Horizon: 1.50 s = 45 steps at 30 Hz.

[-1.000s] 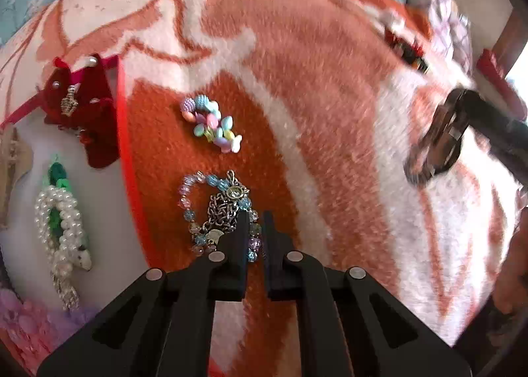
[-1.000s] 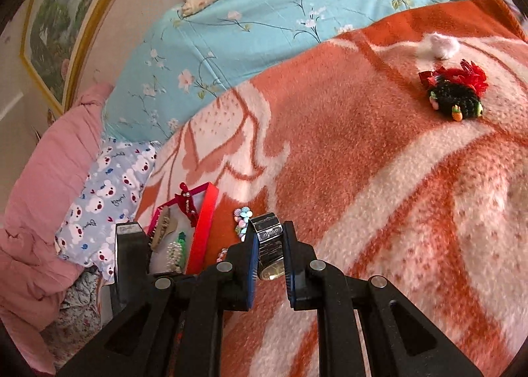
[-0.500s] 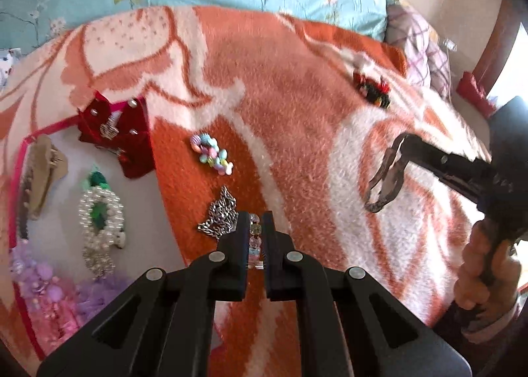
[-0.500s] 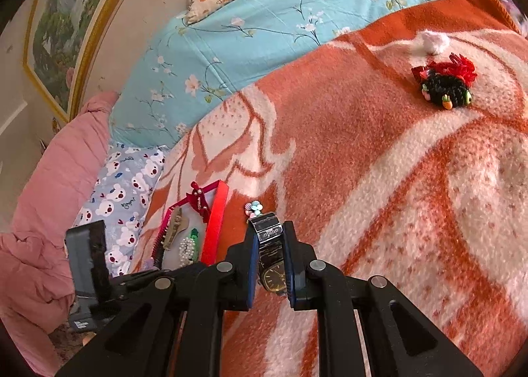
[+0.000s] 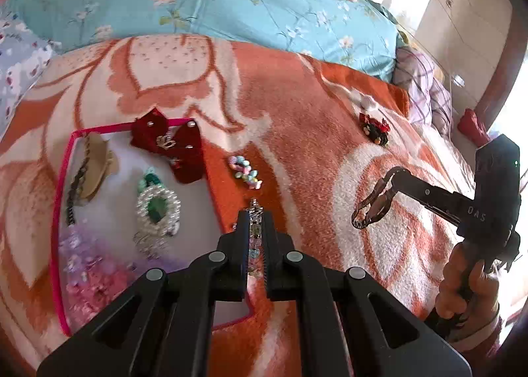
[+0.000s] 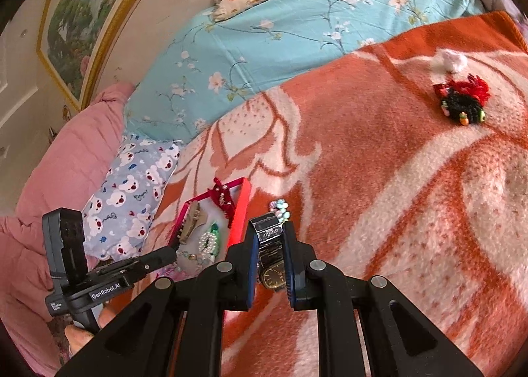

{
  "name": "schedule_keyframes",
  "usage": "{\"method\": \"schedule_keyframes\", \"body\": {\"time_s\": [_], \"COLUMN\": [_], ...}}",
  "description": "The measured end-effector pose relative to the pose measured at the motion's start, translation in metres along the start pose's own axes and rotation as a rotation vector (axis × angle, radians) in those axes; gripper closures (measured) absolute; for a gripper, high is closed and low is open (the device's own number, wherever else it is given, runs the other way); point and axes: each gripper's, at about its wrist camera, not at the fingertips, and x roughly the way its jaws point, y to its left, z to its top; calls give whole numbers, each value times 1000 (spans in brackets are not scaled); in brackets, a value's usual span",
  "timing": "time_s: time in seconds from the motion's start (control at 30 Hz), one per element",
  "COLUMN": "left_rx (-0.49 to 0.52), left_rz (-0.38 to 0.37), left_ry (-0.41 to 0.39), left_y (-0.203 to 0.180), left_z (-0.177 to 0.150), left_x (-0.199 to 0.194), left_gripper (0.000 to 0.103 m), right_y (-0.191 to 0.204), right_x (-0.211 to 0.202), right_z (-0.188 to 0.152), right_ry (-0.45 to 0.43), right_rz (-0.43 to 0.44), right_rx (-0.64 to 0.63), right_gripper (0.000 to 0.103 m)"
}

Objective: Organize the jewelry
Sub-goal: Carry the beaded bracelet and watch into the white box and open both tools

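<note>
My left gripper [image 5: 255, 217] is shut on a beaded bracelet with a silver chain [image 5: 254, 238] and holds it above the right edge of the red-rimmed jewelry tray [image 5: 59, 198]. The tray holds a pearl piece [image 5: 158, 207], a dark red bow [image 5: 178, 149], a beige clip [image 5: 94, 167] and purple beads [image 5: 85, 264]. My right gripper [image 6: 270, 238] is shut on a metal wristwatch [image 6: 271, 256], held above the blanket; it also shows in the left wrist view [image 5: 392, 184]. A pastel bead bracelet [image 5: 246, 172] lies on the blanket beside the tray.
An orange and white blanket [image 5: 297, 132] covers the bed. A black and red hair tie [image 6: 463, 103] lies far right on it, near a white pompom [image 6: 453, 60]. Blue floral bedding [image 6: 297, 23] and pillows lie behind.
My left gripper has lifted the beaded bracelet and chain off the blanket and risen, drawing back toward the tray's edge. My right gripper, still on the watch, has shifted slightly.
</note>
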Motion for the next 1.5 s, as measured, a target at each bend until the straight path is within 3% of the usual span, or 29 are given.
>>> {"method": "schedule_keyframes", "body": {"time_s": [0.5,0.9,1.5], "left_rx": [-119,-184,-300], "left_rz": [67,108,143], "left_ry": [-61,-73,15], "left_y": [60,99,162], "left_z": [-27,-47,-66], "left_x": [-50,-63,-17], "left_gripper": [98,98,98], "right_y": [71,116,142], "right_x": [36,82,174], "right_z": [-28,-56,-72], "right_ry": [97,206,315], "right_rz": [87,109,6], "right_rx": [-104,-178,-278], "right_gripper": [90,90,90]}}
